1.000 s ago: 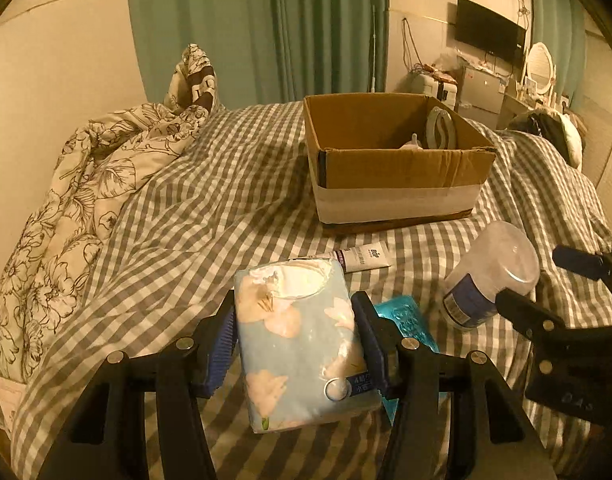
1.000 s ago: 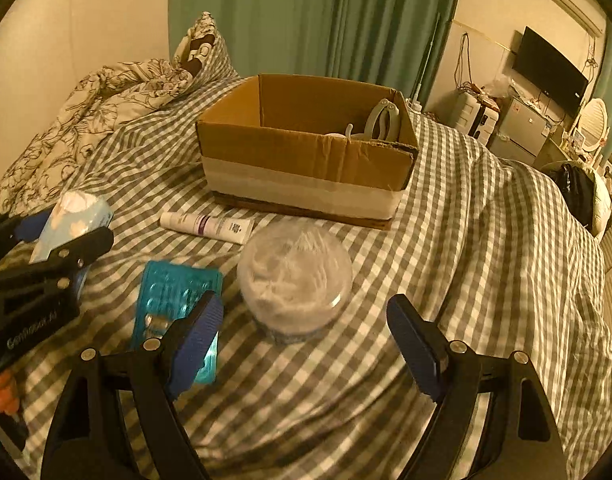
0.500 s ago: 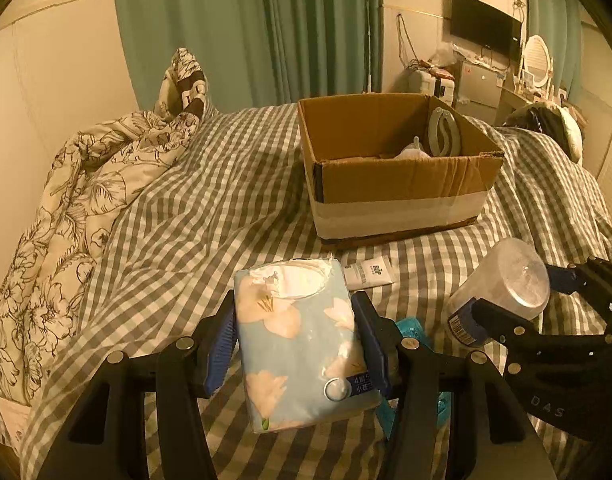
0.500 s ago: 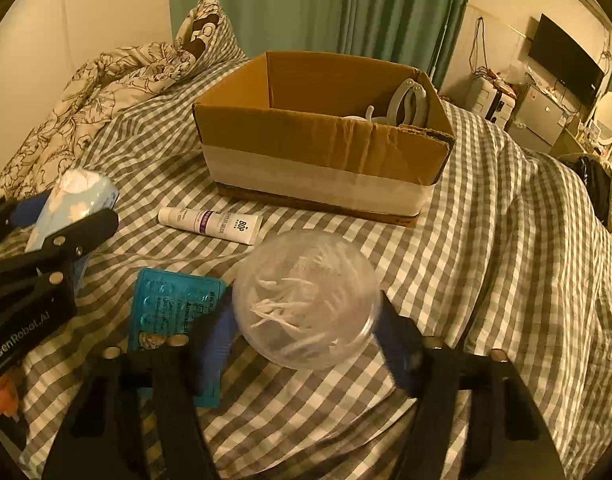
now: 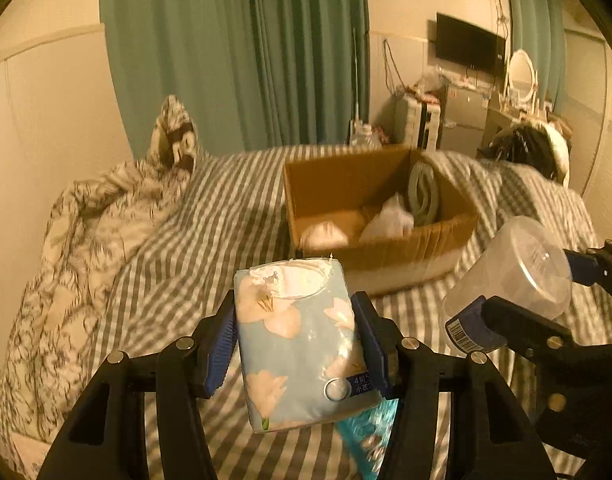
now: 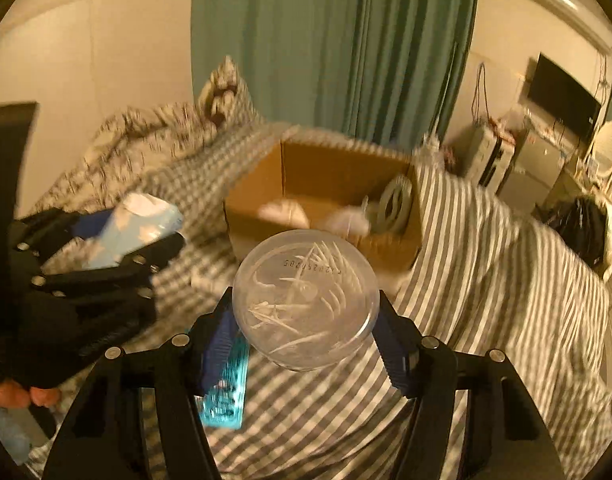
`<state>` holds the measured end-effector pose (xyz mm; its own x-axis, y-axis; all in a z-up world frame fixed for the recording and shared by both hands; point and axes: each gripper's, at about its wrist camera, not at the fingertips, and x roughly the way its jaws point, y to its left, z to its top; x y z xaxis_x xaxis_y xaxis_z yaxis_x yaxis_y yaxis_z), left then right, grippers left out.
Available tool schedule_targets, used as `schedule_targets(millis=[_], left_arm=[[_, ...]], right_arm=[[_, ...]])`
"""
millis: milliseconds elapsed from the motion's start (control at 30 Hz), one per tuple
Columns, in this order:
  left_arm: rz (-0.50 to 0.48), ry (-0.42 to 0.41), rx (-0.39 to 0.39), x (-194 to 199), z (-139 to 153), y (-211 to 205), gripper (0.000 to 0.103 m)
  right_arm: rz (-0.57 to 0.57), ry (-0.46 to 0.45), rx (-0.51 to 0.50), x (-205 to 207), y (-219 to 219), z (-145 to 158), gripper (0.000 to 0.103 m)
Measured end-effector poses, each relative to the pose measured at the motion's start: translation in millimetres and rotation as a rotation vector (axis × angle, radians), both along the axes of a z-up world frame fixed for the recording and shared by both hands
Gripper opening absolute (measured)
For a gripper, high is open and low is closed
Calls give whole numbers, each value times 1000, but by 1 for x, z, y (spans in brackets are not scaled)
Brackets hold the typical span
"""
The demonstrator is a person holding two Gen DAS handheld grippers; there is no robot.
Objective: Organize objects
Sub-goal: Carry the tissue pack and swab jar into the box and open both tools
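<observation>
- The left claw (image 5: 296,344) grips a pale blue floral tissue pack (image 5: 302,344) between its blue pads, held above the checked bed (image 5: 226,216).
- The right claw (image 6: 306,334) clamps a clear round container of cotton swabs (image 6: 306,300), its flat end facing the camera.
- Ahead of both claws, an open cardboard box (image 5: 385,256) sits on the bed, with white bundles and a grey ring-shaped item inside.
- Below the left claw lies a teal blister pack (image 5: 369,444), partly hidden.
- The right claw is just to the right of the left one.
</observation>
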<state>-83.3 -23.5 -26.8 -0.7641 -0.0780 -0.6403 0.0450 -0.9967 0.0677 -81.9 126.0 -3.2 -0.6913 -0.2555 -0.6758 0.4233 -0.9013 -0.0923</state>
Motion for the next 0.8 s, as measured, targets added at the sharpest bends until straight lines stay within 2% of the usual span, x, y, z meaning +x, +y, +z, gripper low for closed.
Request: schedule_targets(millis=[233,467,600,667,800], left_arm=[[-26,82,27,-45,43,2,57],[-72,174,-9,-117,82,11,57],[-88,174,7,-153,70,11,57],[-93,158,38,-166,52,7,57],[-118,92,52,-182,6,1,57]], right_arm=[[7,109,-41,-29,0,55,63],[-25,202,-109,-81,8,95,63],[-61,217,-148,-118,13,94,63],[-90,205,-159,-136,16,80,63],[-115,109,-144,-170,17,35,63]])
